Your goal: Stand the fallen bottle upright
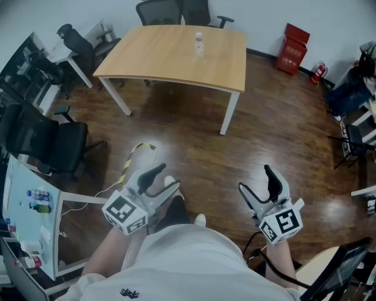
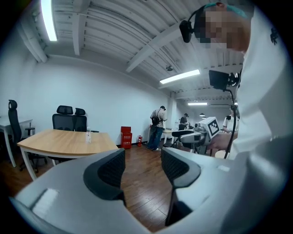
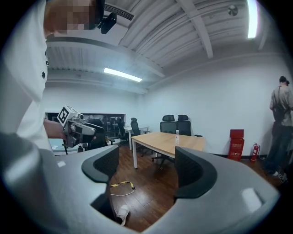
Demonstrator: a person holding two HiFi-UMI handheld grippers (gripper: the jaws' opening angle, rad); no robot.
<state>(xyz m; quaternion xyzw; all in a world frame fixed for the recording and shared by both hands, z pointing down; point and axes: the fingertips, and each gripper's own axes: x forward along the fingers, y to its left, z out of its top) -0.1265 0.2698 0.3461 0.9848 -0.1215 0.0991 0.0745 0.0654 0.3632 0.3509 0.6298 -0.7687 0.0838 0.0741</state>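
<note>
A clear plastic bottle (image 1: 199, 44) stands upright on the wooden table (image 1: 158, 56) across the room, near its far edge. The left gripper view shows the bottle (image 2: 88, 135) small on that table (image 2: 55, 140); the right gripper view shows the same bottle (image 3: 176, 137) and table (image 3: 160, 140) too. My left gripper (image 1: 163, 179) and right gripper (image 1: 256, 181) are held low by my body over the dark wood floor, far from the table. Both are open with nothing between the jaws, as seen in the left gripper (image 2: 143, 165) and the right gripper (image 3: 147, 165).
Black office chairs (image 1: 161, 10) stand behind the table and more (image 1: 50, 141) at my left. A red box (image 1: 293, 48) and fire extinguisher (image 1: 318, 72) sit by the far wall. A yellow-black cord (image 1: 134, 156) lies on the floor. People (image 2: 158, 128) stand in the distance.
</note>
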